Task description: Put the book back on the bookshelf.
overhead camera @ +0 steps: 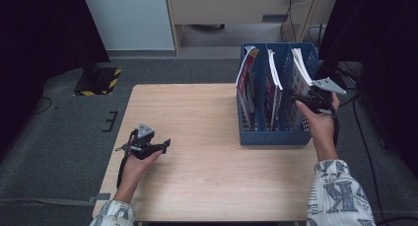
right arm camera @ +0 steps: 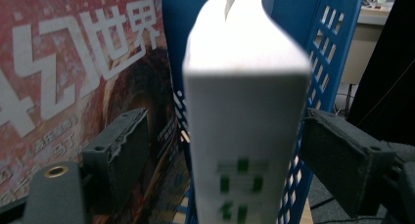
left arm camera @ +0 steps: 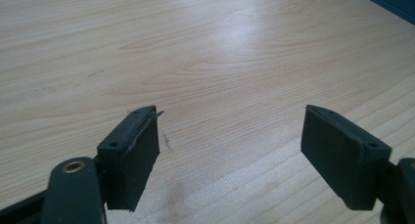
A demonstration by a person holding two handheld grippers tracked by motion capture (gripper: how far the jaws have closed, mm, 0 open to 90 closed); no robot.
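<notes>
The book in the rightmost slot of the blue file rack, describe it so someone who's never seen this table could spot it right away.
Find the blue file rack at the wooden table's right edge. It has three slots, and the book stands in the one farthest right, between the jaws of the right gripper. Its neighbours show red covers; this one shows a thick white page edge.

In my right gripper view the white book (right arm camera: 244, 136) is blurred, its green print unreadable, its bottom cut off. The red magazine (right arm camera: 78, 77) runs past the left edge. The blue rack (overhead camera: 276, 134) hides the books' lower parts.
</notes>
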